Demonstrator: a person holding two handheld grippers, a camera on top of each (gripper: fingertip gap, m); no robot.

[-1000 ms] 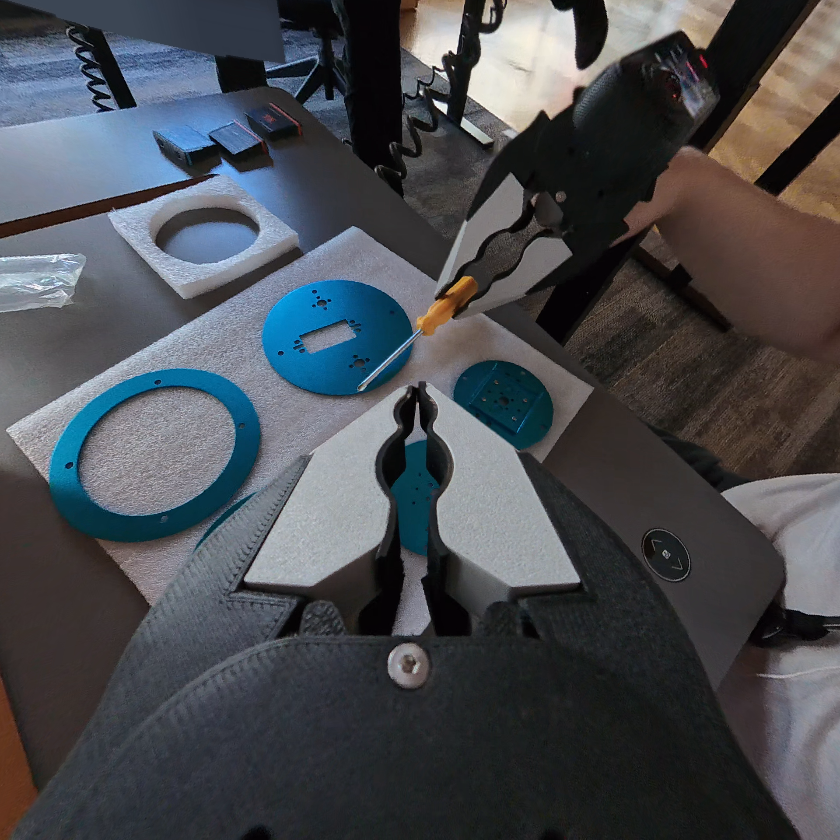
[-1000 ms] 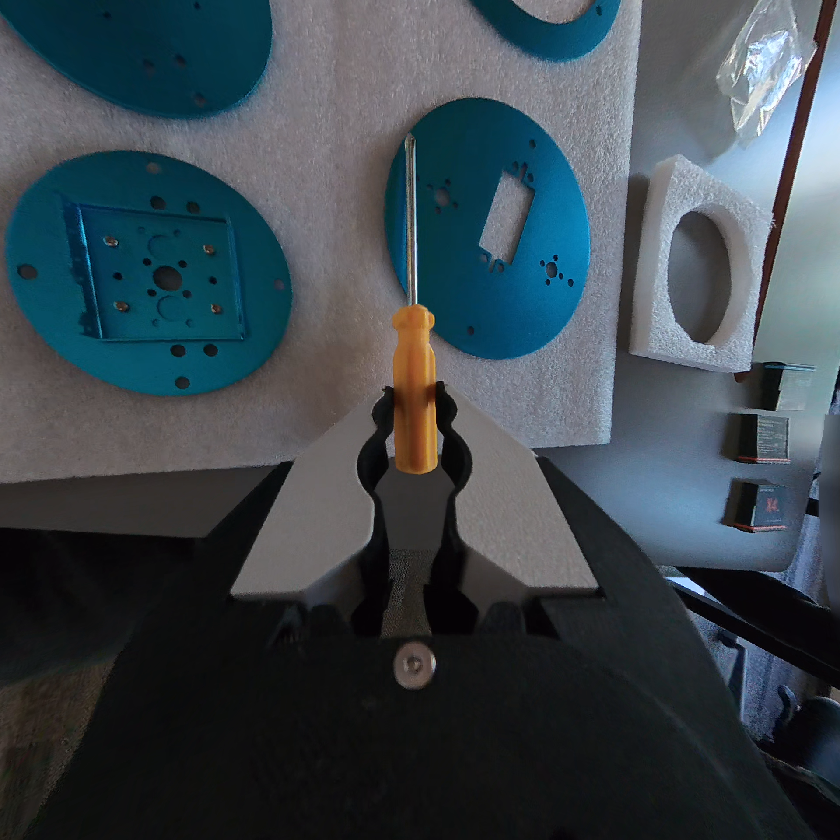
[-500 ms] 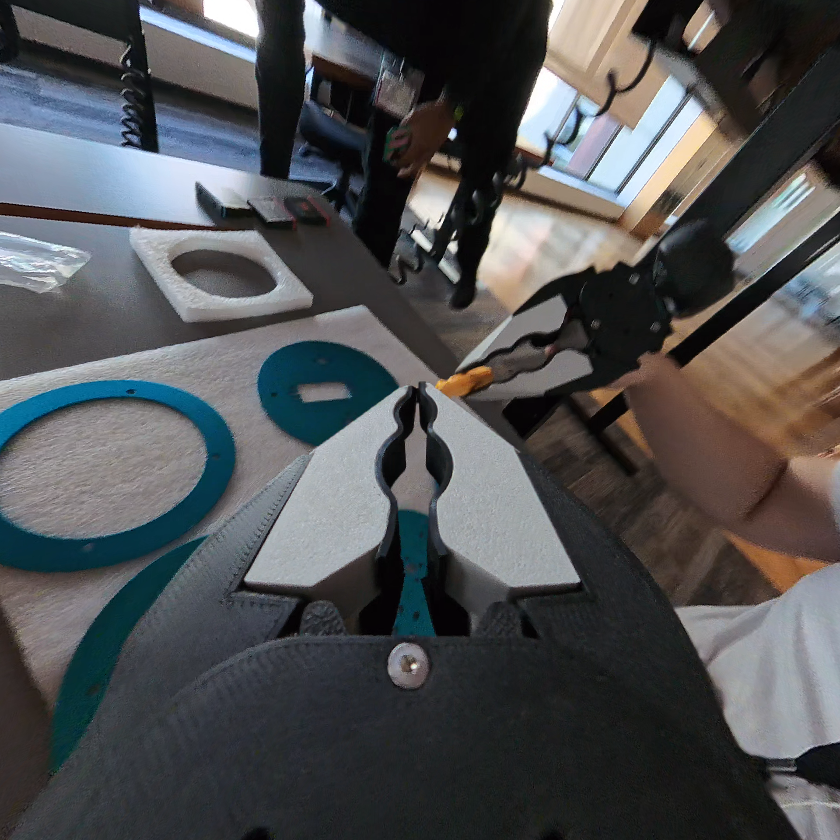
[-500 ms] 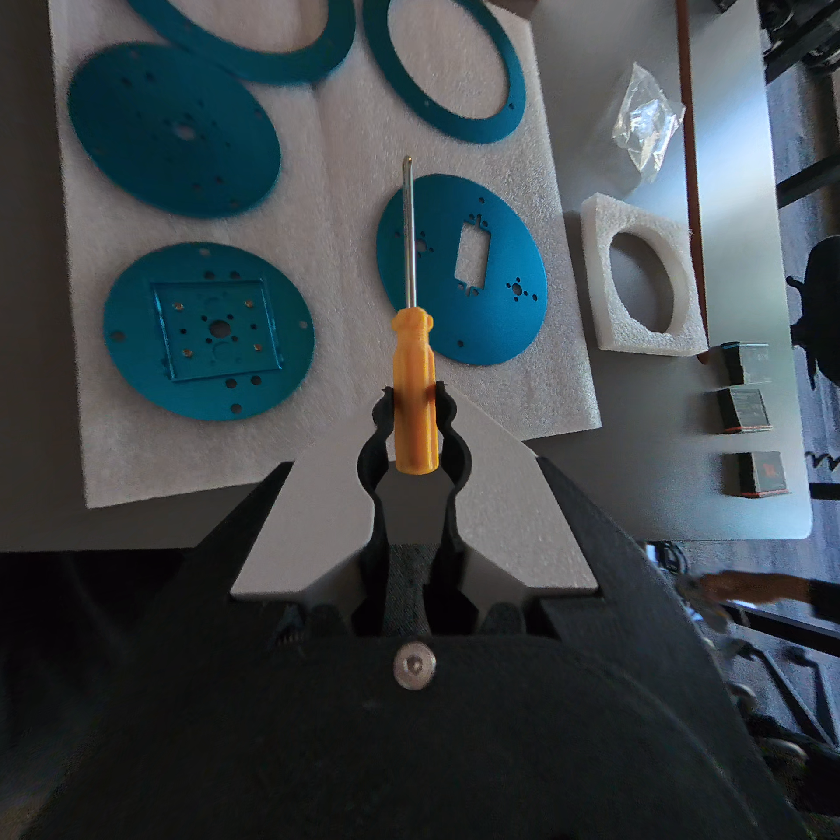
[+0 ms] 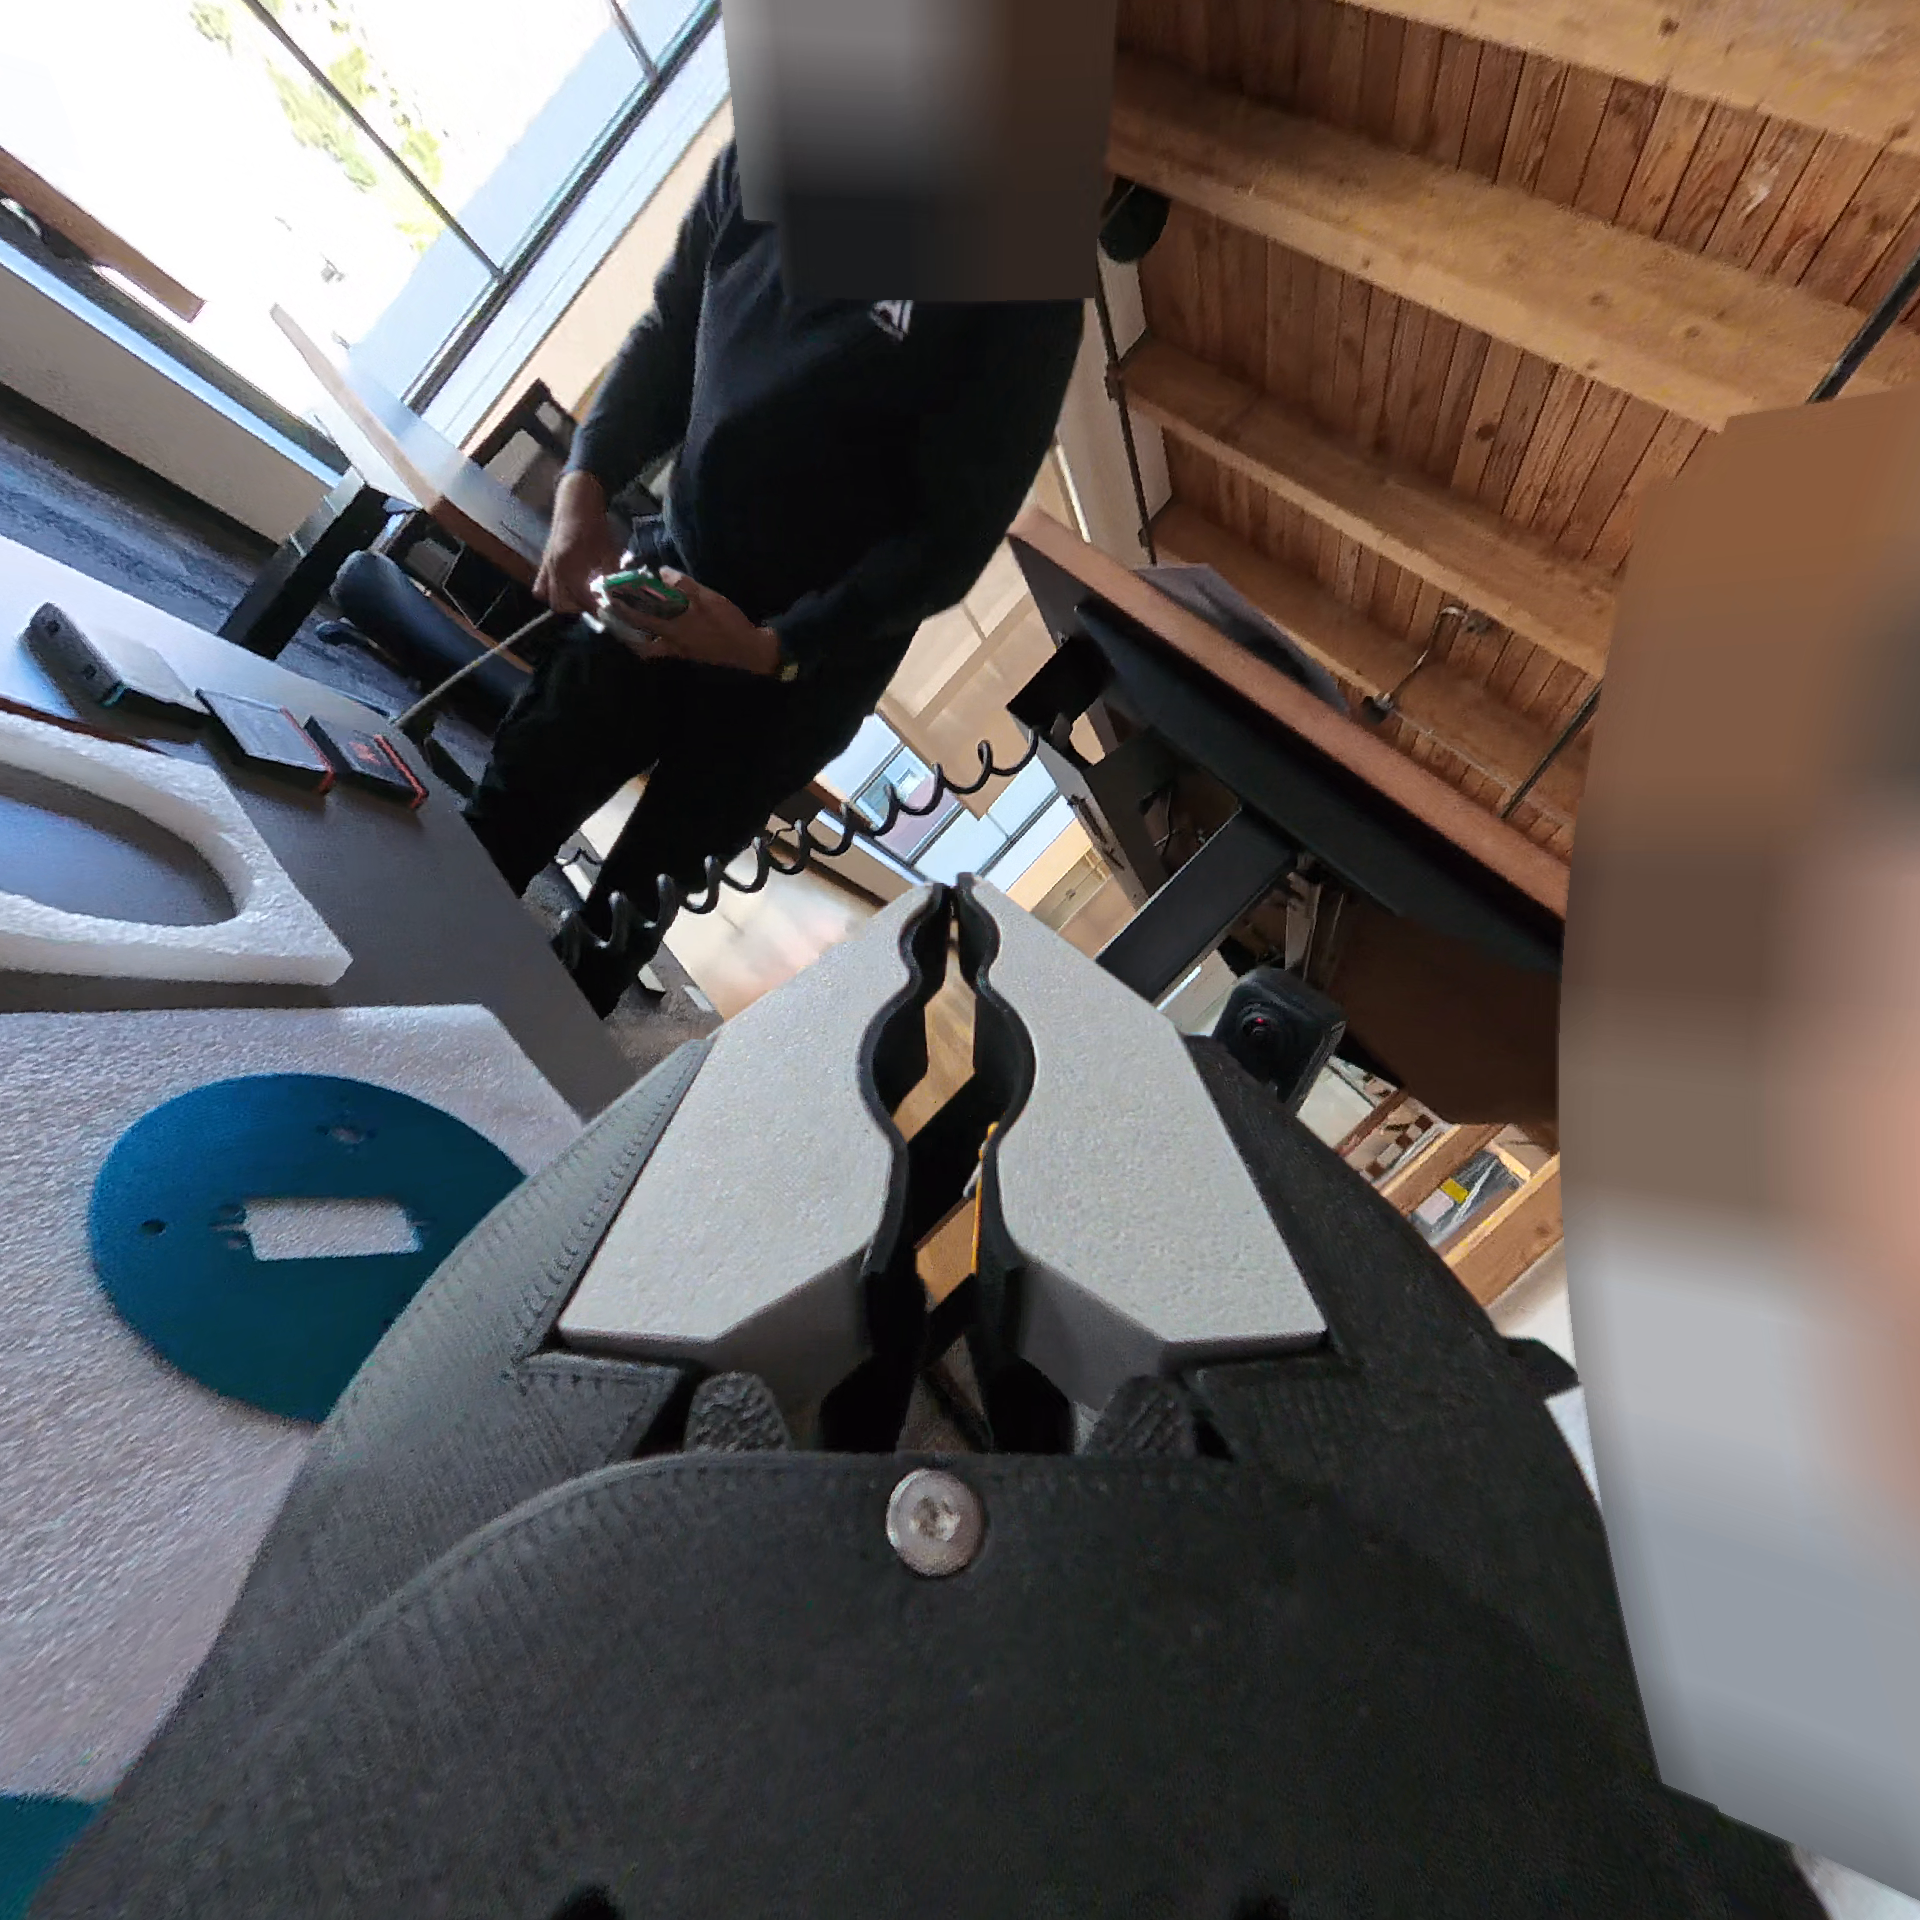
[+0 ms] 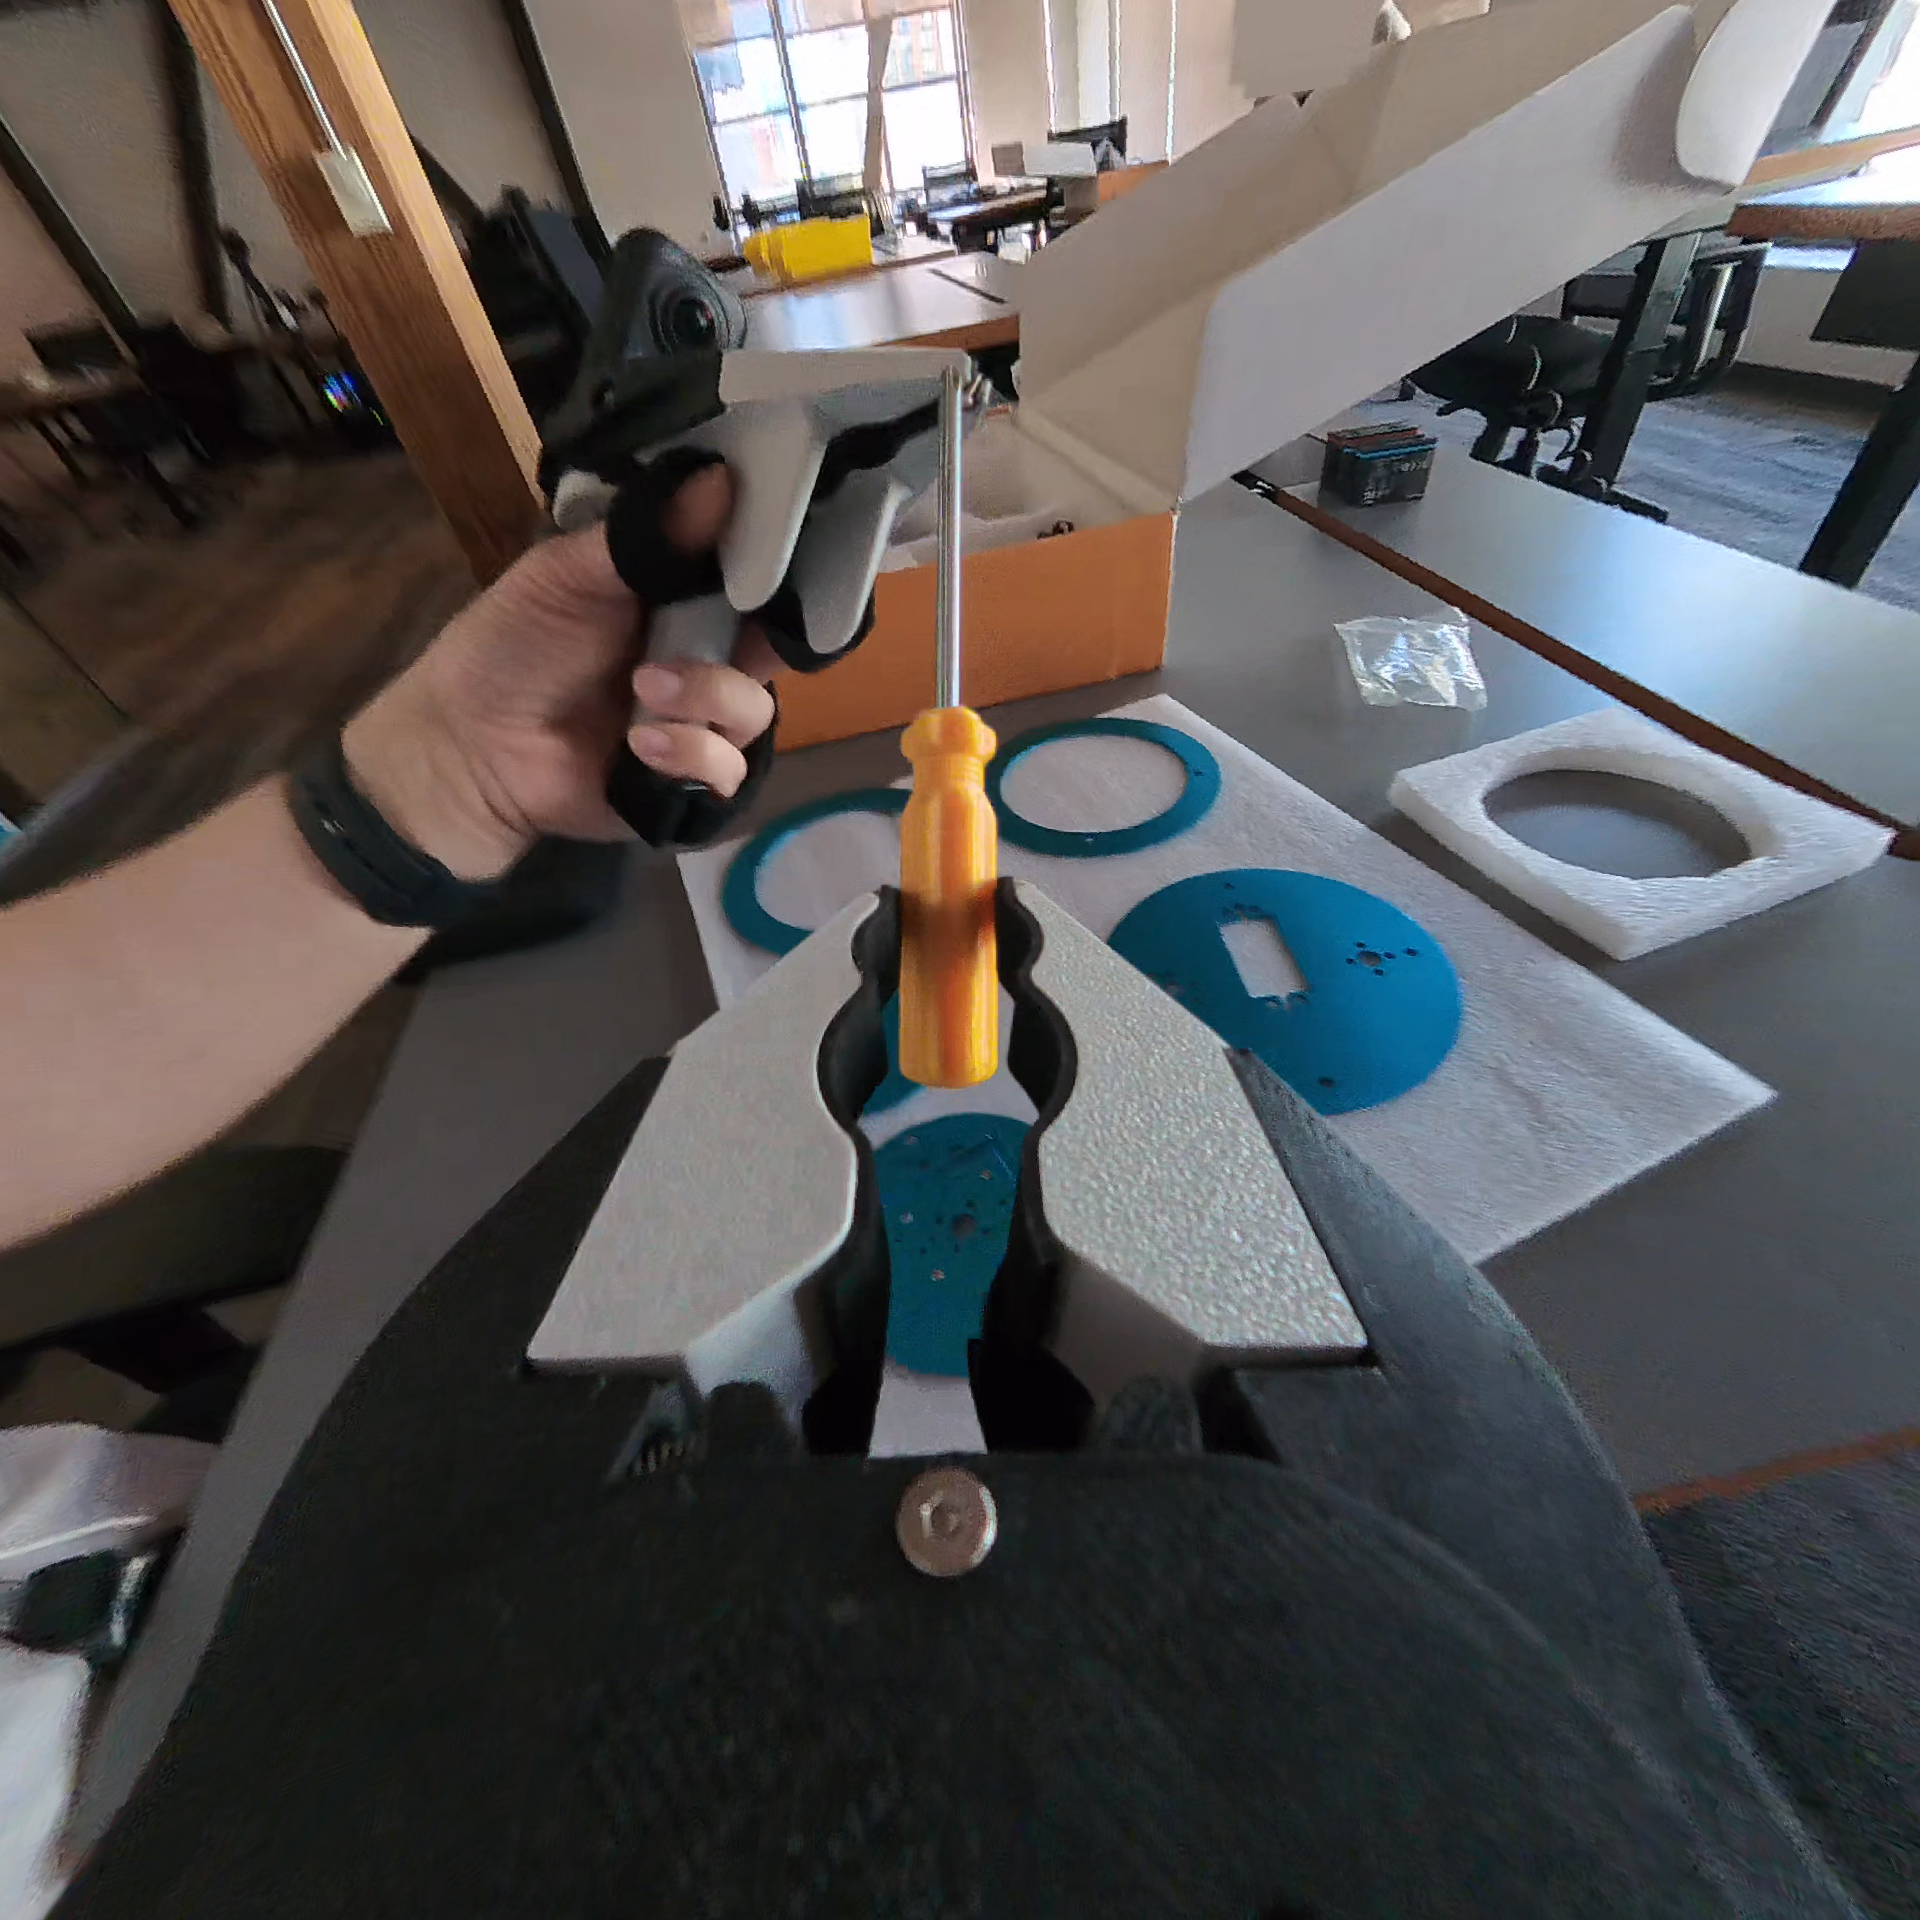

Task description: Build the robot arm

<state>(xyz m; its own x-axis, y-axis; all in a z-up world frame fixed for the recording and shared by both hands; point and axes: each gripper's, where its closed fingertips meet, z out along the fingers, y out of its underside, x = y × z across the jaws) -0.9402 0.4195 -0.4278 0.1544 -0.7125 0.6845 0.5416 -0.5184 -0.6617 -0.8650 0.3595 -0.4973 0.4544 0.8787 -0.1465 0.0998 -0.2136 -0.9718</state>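
Note:
My right gripper (image 6: 945,899) is shut on the orange handle of a screwdriver (image 6: 945,810), whose steel shaft points up and away. My left gripper (image 5: 954,896) is shut and empty. It is raised above the table and points up into the room. It also shows in the right wrist view (image 6: 961,364), held by a hand, with its fingertips right at the screwdriver's tip; I cannot tell whether they touch. A blue disc with a rectangular hole (image 6: 1288,987) lies on the white foam sheet (image 6: 1507,1122) below.
Two blue rings (image 6: 1101,790) and a drilled blue disc (image 6: 945,1216) lie on the sheet. A white foam square with a round hole (image 6: 1631,831), a plastic bag (image 6: 1413,655) and an open orange box (image 6: 1039,613) sit behind. A person (image 5: 810,499) stands beyond the table edge. Tip to tip, the grippers are about 12 cm apart.
Both grippers have lifted away from the table. The left has tilted upward toward the room. The right has swung from looking straight down to nearly level, still holding the screwdriver.

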